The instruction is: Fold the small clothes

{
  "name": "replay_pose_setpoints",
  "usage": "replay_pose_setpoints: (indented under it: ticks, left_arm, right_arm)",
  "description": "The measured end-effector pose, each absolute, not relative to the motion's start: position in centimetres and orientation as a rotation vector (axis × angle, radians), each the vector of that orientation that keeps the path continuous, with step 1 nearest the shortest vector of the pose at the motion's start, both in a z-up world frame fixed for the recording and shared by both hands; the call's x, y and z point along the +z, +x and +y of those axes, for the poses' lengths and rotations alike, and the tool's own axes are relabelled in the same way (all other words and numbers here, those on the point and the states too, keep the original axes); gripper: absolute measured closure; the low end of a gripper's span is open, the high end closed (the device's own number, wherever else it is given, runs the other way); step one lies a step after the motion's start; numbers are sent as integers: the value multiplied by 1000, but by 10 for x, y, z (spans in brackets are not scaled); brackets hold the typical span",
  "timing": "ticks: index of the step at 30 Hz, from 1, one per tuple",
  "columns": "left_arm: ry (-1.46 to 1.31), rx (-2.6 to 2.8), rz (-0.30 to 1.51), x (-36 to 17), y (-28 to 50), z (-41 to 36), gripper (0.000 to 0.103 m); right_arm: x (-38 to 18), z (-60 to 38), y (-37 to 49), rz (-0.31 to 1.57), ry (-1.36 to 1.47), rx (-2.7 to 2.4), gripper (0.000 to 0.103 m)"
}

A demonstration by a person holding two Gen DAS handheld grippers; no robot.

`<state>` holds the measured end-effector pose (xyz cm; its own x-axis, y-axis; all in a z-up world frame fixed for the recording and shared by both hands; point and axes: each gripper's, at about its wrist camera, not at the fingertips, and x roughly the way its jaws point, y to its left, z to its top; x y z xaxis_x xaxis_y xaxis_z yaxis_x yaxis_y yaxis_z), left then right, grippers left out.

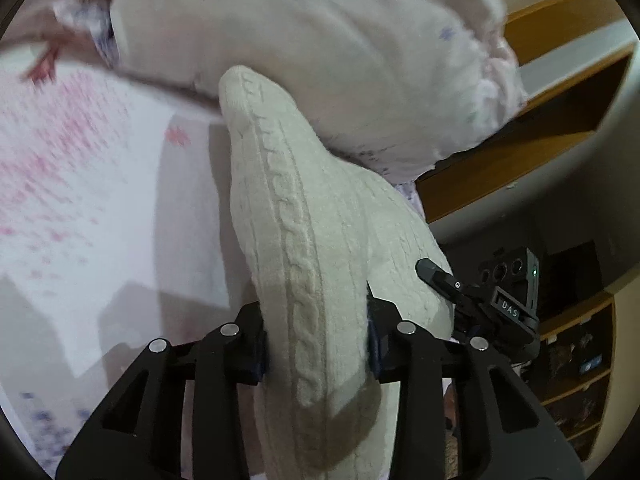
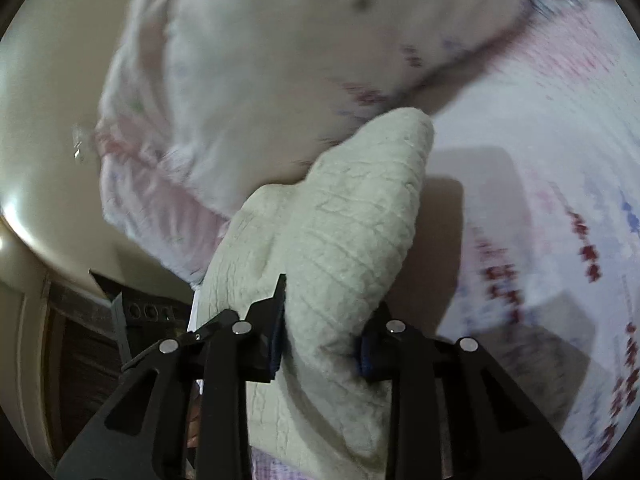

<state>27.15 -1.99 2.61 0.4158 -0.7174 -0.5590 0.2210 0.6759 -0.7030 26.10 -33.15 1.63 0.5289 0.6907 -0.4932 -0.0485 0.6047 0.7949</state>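
A bed sheet [image 1: 80,168], white with a blurred pink and red print, fills the background of both wrist views. On it lies a large pale pillow [image 1: 320,40] with a faint floral print and a ruffled pink edge, its detail smeared by motion. To the right in the left wrist view stands wooden furniture [image 1: 560,92], perhaps a bed frame or shelving, though the blur leaves this uncertain.

In front of the pillow, a cream cable-knit garment [image 1: 304,240] is raised off the sheet, bunched into a thick fold whose far tip touches or overlaps the pillow's lower edge.

The left gripper [image 1: 316,344] has its fingers [image 1: 248,344] pinching one bunched part of the knit, fabric bulging out between and beyond the pads. The right gripper [image 2: 320,344] likewise has its fingers [image 2: 272,340] clamped on another gathered part of the same garment. In the left wrist view the right gripper's black body appears just beside the knit, near the left gripper.
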Motion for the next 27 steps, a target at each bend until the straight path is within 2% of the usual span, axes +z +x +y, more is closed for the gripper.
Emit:
replay_pose_setpoints:
  ticks: [7,13,14,16,19,23,27]
  left_arm:
    - [-542,-576,875,59,243,52,66]
    - [-523,-384,907,34,247,110,64]
    - [-531,-350,933,23,251,115,62]
    - [-622,-347,962,3,255,128,56]
    - [-588,-342,940,9,249,129,50]
    - [-506,-327,921,22,238,124,43]
    - [-445,-323,915,23,217,124,37]
  right_arm:
    - [47,-250,261,880,670,625,76]
    - [30,-172,282,959,458,584,78]
    - [23,-163,288,995,426,560,77]
    - [8,-162,296,1061,489,543,65]
    - [13,-177,292,1050,547,528,58]
    - [29,-200,276,960,532,429,56]
    - [58,-191,242,824,374,459,56]
